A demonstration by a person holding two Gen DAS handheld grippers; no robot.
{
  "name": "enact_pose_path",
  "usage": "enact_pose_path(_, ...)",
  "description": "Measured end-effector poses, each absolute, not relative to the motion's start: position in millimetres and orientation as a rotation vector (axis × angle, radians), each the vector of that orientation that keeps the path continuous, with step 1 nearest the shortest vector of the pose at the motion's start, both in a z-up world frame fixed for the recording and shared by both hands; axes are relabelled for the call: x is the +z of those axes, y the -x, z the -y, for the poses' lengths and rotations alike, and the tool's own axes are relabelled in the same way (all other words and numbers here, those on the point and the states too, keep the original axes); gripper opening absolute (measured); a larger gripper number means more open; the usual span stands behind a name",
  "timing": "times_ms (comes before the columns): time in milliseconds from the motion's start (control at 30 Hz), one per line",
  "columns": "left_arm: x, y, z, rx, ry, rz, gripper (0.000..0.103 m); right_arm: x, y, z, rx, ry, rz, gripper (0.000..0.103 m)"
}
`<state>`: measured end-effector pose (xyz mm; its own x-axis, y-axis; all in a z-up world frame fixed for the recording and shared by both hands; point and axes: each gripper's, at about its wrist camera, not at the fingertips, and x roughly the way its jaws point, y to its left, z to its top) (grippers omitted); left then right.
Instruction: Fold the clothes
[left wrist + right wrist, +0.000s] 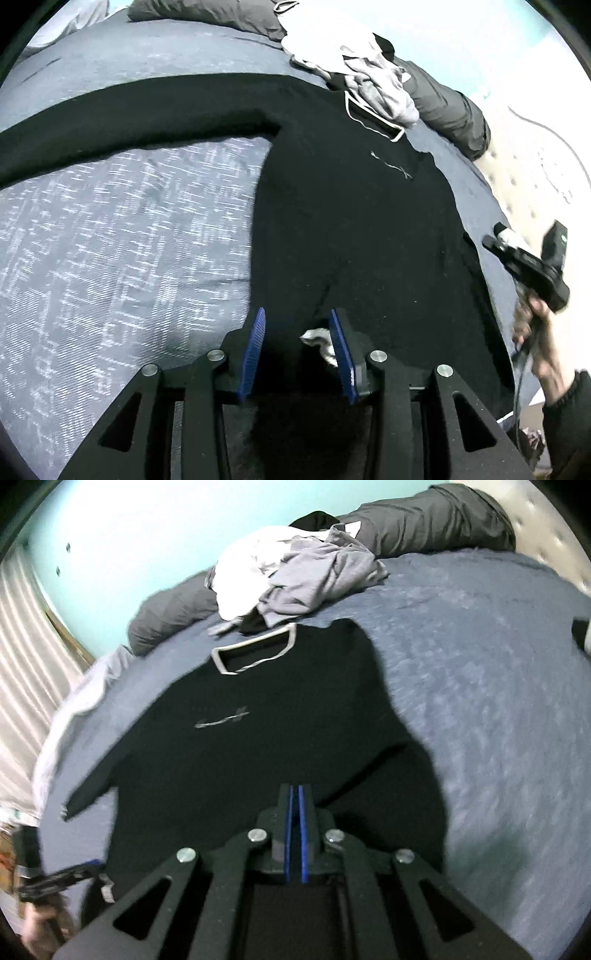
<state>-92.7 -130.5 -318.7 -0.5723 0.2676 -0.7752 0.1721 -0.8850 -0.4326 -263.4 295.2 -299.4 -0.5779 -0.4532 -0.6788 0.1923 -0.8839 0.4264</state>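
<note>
Bed (480,672) with blue-grey cover carries a black shirt (258,746) spread flat, collar toward a clothes pile (295,576) by the teal wall (129,535). Bare cover lies open either side. Left gripper (297,347) stands wide over the hem; right gripper (296,827) is closed, whether on fabric is unclear.

Black long-sleeved shirt (229,760) is showing as matt knit cloth with a pale ribbed collar (255,648). Blue-grey bedspread (122,229) is appearing as rough, flecked woven fabric. Left gripper (297,347) is displaying matt black plastic, ridged blue pads (255,350) and shiny metal rivets (378,356).
</note>
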Motion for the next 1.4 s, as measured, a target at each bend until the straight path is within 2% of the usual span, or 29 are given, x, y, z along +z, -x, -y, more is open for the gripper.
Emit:
enact_pose_path(133,-311.0,77.7,151.1,2.682,1.417,0.787,0.052,-301.4,228.9,-280.6,-2.417,-1.169,0.530,0.003)
enact_pose_path(400,-291.9,53.8,212.1,2.772,1.469,0.885,0.055,-302.7,187.4,-267.8,-2.412,-1.162,0.608,0.003)
enact_pose_path(533,-290.7,45.9,256.8,2.813,1.497,0.999,0.065,-302.6,176.9,-259.3,-2.402,-1.143,0.568,0.003)
enact_pose_path(900,-301.1,32.1,378.0,2.887,1.529,1.389,0.065,-303.5,175.5,-266.0,-2.390,-1.123,0.521,0.005)
enact_pose_path(1100,-303.3,44.2,408.1,2.938,1.507,1.407,0.065,-307.5,181.2,-271.3,-2.409,-1.141,0.526,0.007)
enact_pose_path(1400,-321.1,50.0,435.5,2.969,1.425,1.565,0.065,-308.1,182.8,-269.5,-2.416,-1.141,0.503,0.009)
